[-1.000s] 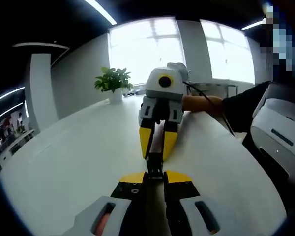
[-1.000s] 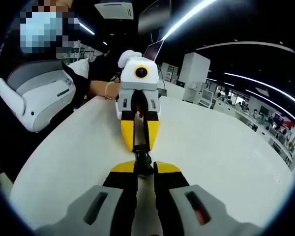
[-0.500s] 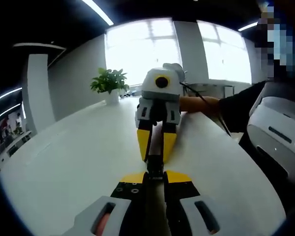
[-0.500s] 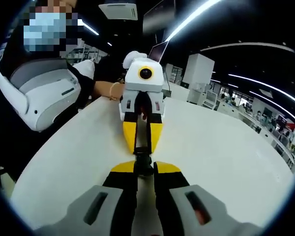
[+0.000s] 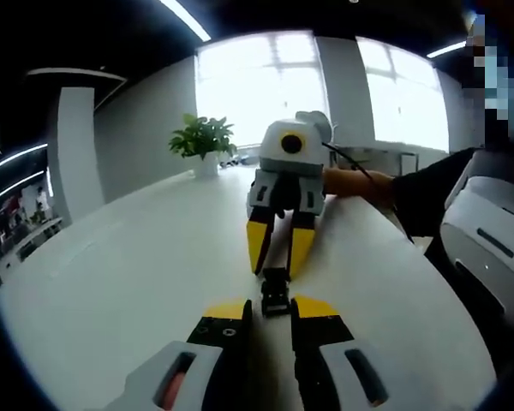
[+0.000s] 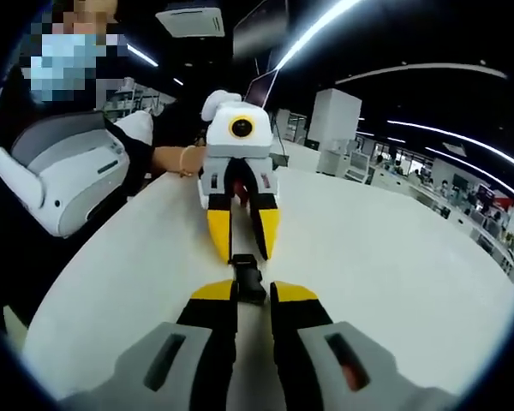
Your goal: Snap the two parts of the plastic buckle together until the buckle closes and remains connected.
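Both grippers sit nose to nose over the white table [image 5: 111,282], left gripper [image 5: 269,308] and right gripper [image 6: 252,293] each slightly parted with nothing gripped, and the black buckle [image 5: 276,293] lies joined between their tips.

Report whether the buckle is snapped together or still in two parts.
Apparently together: the black buckle reads as one joined piece lying on the white table between both grippers' yellow tips. Whether the latch has fully clicked, cannot tell.
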The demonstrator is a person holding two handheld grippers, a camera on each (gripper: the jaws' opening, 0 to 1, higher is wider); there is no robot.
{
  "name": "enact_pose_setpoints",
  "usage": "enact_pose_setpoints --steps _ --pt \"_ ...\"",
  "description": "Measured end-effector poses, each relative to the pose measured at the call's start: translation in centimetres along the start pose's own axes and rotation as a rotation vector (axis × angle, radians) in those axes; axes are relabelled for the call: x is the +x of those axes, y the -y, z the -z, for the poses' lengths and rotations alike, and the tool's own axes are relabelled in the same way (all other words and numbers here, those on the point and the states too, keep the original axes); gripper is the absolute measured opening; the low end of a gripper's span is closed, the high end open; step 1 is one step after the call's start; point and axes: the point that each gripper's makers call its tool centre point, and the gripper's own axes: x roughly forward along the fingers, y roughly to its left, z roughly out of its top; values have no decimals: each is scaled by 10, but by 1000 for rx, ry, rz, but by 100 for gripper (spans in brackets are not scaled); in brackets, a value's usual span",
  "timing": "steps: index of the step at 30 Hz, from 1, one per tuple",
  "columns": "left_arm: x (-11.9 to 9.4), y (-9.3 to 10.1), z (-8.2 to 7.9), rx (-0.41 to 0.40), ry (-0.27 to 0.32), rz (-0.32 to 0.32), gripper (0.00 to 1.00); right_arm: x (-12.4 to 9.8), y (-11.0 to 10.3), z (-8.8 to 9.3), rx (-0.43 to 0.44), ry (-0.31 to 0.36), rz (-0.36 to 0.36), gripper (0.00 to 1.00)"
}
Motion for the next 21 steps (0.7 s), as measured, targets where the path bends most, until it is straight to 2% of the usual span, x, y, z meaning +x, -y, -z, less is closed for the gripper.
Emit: enact_pose_setpoints --steps 11,21 --pt "-1 2 0 -30 -5 7 15 -2 1 0 48 -13 7 14" --pt "0 4 1 -41 -10 9 12 -3 0 -1 24 -28 4 13"
